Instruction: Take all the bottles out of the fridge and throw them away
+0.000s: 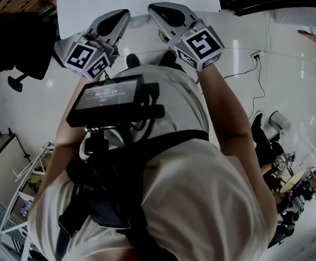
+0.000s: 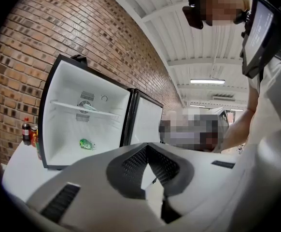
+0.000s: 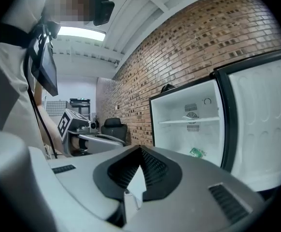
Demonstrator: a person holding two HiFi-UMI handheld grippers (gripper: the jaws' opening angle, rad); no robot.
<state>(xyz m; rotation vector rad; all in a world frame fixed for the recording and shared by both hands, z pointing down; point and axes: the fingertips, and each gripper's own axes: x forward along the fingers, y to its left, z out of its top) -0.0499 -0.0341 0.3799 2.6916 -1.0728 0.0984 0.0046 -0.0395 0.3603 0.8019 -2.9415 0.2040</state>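
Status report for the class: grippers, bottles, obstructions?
Shut and empty: left gripper, right gripper. One green bottle lies on fridge floor, door open. Nothing blocking it.

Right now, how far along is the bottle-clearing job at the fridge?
Done: the black-framed white fridge stands open, mostly bare. In hand: nothing; the left gripper and right gripper are both shut, empty. Left: one green plastic bottle lying on the fridge floor, not yet taken out.

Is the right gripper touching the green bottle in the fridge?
Apart. The right gripper view shows the green bottle lying in the fridge, well beyond the shut right gripper.
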